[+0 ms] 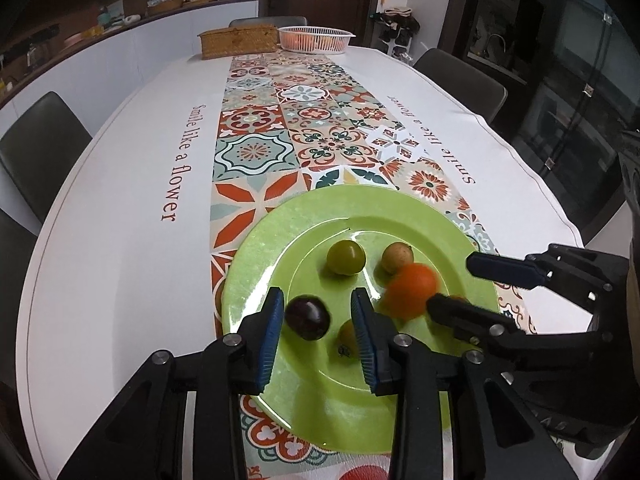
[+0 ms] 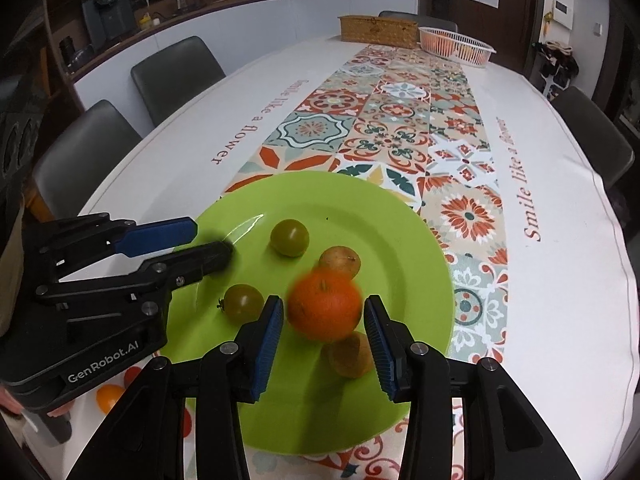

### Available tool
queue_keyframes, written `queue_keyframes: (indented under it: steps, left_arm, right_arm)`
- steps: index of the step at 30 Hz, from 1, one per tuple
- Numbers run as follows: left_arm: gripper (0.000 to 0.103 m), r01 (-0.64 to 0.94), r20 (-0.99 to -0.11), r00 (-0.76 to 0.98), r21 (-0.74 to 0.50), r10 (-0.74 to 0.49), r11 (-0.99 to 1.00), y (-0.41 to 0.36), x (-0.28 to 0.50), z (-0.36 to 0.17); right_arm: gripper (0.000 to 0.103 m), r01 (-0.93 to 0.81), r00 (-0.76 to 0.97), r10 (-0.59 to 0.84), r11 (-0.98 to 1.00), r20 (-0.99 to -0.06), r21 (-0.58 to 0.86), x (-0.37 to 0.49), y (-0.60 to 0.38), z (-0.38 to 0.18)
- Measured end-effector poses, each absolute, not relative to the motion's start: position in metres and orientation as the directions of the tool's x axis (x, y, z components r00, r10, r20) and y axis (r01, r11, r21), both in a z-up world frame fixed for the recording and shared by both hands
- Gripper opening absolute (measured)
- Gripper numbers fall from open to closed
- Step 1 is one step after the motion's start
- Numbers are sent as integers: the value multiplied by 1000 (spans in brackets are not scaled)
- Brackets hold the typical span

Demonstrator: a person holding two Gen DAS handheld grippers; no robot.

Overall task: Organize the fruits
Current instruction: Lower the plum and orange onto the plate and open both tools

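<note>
A green plate (image 1: 280,240) (image 2: 380,216) lies on the patterned runner and holds several small fruits. A dark plum (image 1: 307,317) rests on it between the pads of my left gripper (image 1: 318,320) (image 2: 210,242), with a gap on each side; the jaws are open. A blurred orange (image 2: 324,306) (image 1: 412,290) sits between the pads of my right gripper (image 2: 323,320) (image 1: 452,280), narrowly clear of both. A green fruit (image 1: 346,258) (image 2: 289,237), a brown round fruit (image 1: 397,257) (image 2: 340,261), a stemmed greenish fruit (image 1: 348,338) (image 2: 243,300) and a brown oval fruit (image 2: 352,354) also lie there.
At the table's far end stand a wicker box (image 1: 239,42) (image 2: 378,32) and a white basket (image 1: 316,38) (image 2: 456,46) holding orange fruit. A small orange-yellow fruit (image 2: 109,396) lies on the cloth near the front left. Dark chairs (image 2: 176,72) ring the table.
</note>
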State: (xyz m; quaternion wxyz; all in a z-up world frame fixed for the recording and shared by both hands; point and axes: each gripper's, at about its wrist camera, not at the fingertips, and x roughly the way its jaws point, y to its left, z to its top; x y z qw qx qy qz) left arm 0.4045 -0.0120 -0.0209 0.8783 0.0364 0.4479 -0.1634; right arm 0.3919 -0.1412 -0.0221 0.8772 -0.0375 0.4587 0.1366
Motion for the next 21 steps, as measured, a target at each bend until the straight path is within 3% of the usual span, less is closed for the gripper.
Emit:
queue_keyframes:
  steps: [9, 17, 21]
  left_arm:
    - [35, 302, -751, 617, -49, -234, 952, -11, 367, 14]
    - [44, 302, -694, 683, -16, -228, 953, -18, 325, 55]
    - [50, 322, -653, 714, -14, -253, 946, -22, 299, 71]
  right_arm:
    - [46, -260, 627, 180, 966, -758, 15, 360, -155, 13]
    - [46, -261, 682, 192, 965, -706, 11, 320, -163, 48]
    - [54, -259, 706, 207, 965, -677, 24, 297, -171, 63]
